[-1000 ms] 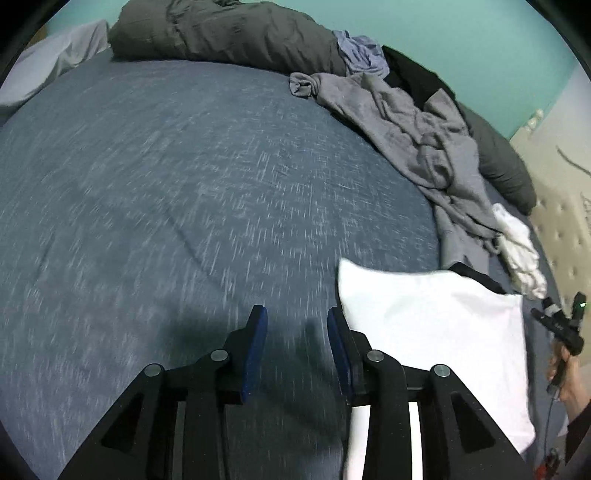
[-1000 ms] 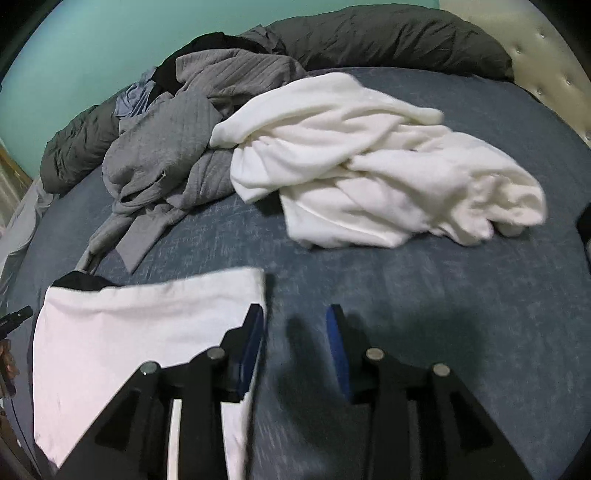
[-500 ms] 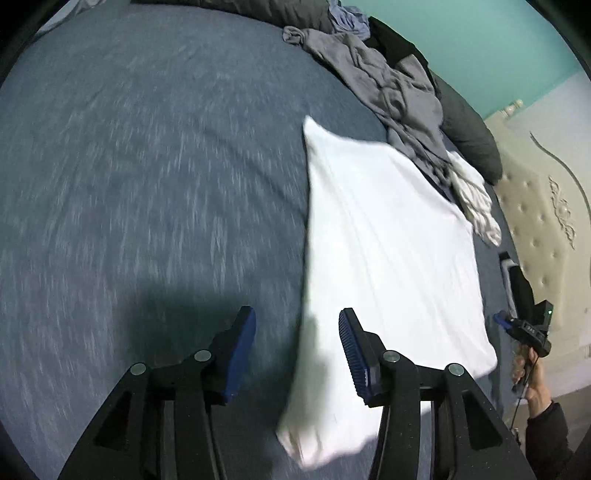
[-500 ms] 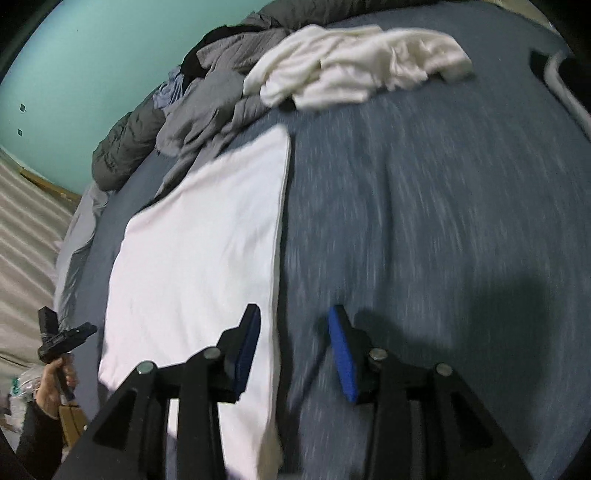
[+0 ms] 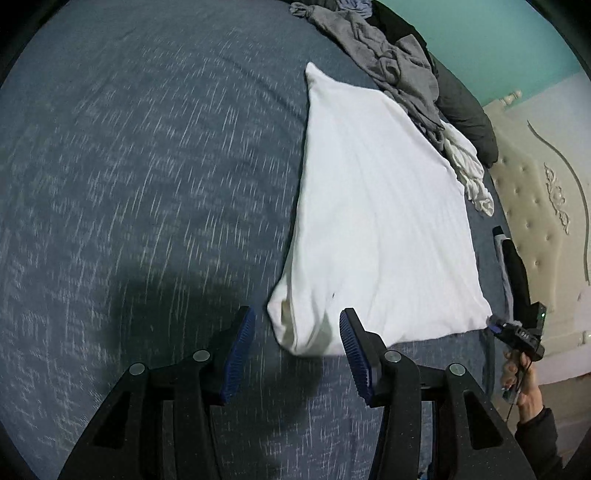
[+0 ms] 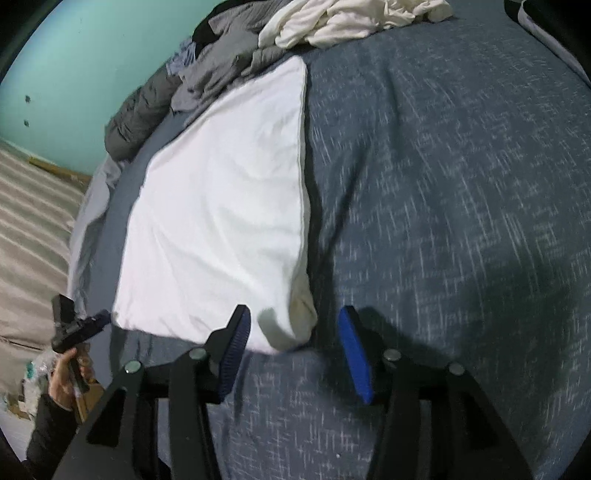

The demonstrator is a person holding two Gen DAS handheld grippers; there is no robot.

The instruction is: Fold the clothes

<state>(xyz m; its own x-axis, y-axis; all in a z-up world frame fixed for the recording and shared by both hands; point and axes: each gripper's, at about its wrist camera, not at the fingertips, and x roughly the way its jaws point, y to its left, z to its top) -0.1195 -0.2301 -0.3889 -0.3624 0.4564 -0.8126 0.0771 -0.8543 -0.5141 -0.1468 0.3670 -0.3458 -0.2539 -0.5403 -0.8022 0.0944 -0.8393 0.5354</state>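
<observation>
White garment (image 5: 373, 214), folded flat into a long panel, lies on the blue-grey bedspread (image 5: 140, 177); in the left wrist view it runs from the upper centre of the frame down to the lower centre, and in the right wrist view (image 6: 221, 206) from upper centre to lower left of centre. My left gripper (image 5: 297, 350) sits at the bottom of its frame with both blue-padded fingers spread wide and nothing between them; the near left corner of the garment, slightly rumpled, lies just ahead of the gap. My right gripper (image 6: 293, 347) is likewise released, fingers apart, with the garment's other near corner just ahead of the gap, nearer the left finger. Neither gripper grasps any cloth. Grey clothes (image 5: 388, 62) are heaped at the upper right of the left wrist view, touching the garment's far edge, with a crumpled white piece (image 5: 469, 166) beside them at right. The same heap (image 6: 229, 62) and white piece (image 6: 351, 18) occupy the top of the right wrist view. A dark pillow (image 6: 140, 114) lies at upper left there, against the teal wall (image 6: 92, 48). A tufted cream headboard (image 5: 535, 206) fills the right edge of the left wrist view.
</observation>
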